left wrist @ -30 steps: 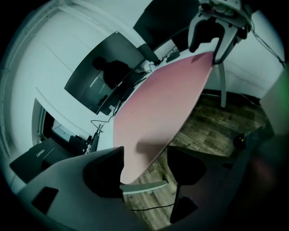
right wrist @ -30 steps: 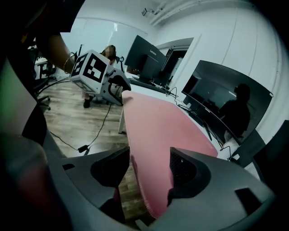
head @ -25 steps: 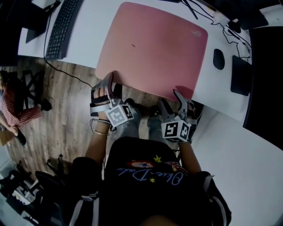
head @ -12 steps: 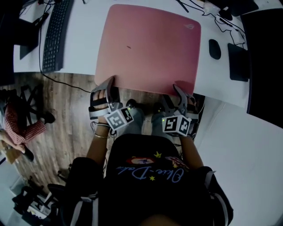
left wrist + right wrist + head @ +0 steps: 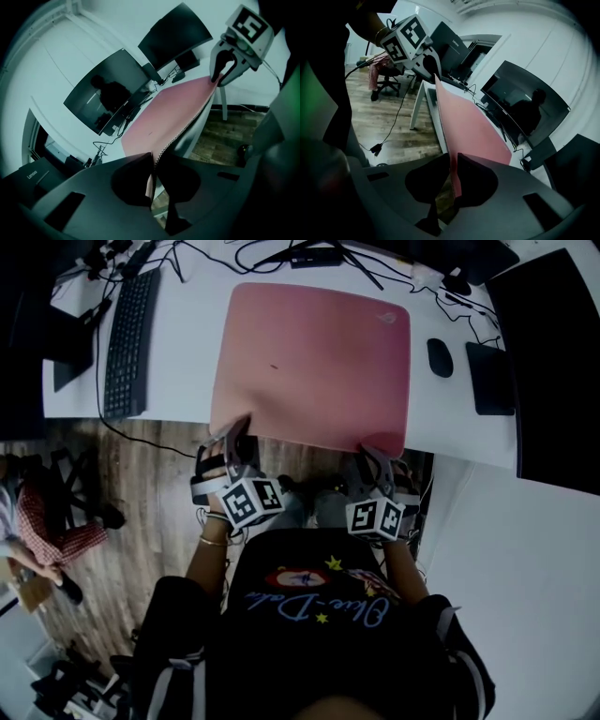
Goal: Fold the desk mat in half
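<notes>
L gripper (image 5: 234, 427) & R gripper (image 5: 380, 452) jaws closing on pink desk mat (image 5: 314, 362), near-edge corners betw pads; lift both evenly; carry to far edge; match corners.

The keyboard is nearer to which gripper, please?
Left. Both grippers' jaws are closing on the desk mat: left gripper at the near corner toward the keyboard, right gripper at the other near corner.
</notes>
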Demonstrator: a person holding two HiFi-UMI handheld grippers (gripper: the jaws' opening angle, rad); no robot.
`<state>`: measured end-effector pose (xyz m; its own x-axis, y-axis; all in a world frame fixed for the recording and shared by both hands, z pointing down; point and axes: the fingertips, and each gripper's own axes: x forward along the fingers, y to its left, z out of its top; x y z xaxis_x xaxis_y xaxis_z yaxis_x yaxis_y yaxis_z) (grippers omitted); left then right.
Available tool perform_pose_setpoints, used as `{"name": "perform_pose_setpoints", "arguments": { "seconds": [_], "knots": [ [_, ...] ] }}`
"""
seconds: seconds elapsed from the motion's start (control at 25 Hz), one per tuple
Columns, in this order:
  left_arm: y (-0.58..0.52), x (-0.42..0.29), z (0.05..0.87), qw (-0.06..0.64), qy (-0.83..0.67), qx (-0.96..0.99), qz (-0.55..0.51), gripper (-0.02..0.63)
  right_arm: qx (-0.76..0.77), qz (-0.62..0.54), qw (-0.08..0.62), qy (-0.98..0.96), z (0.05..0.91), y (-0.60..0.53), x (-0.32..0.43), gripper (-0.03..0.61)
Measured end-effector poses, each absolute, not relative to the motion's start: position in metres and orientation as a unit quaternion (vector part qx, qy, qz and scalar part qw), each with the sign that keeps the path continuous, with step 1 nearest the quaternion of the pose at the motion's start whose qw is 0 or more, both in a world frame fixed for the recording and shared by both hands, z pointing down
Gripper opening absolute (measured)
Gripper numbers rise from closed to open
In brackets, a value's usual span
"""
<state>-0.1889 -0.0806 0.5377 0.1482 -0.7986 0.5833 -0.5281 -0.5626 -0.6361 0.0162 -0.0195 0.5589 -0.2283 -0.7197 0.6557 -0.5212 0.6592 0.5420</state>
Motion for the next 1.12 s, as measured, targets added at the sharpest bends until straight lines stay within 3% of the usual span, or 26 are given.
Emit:
{"name": "perform_pose_setpoints", "arguments": {
  "seconds": [0.16,0.44,1.12],
  "knots": [
    [-0.09,-0.186,0.517,0.134,0.45,-0.761,-0.446,0.026,0.425,-0.1,0.45,-0.779,0.545,-0.03,0.019,0.015],
    [-0.11,-0.18,0.506,0.132,0.448,-0.758,-0.456,0.026,0.456,-0.114,0.397,-0.789,0.503,-0.076,0.034,0.014],
    [-0.237,-0.178,0.49,0.117,0.472,-0.73,-0.48,0.026,0.424,-0.165,0.385,-0.803,0.467,-0.231,0.039,0.014]
  ]
}}
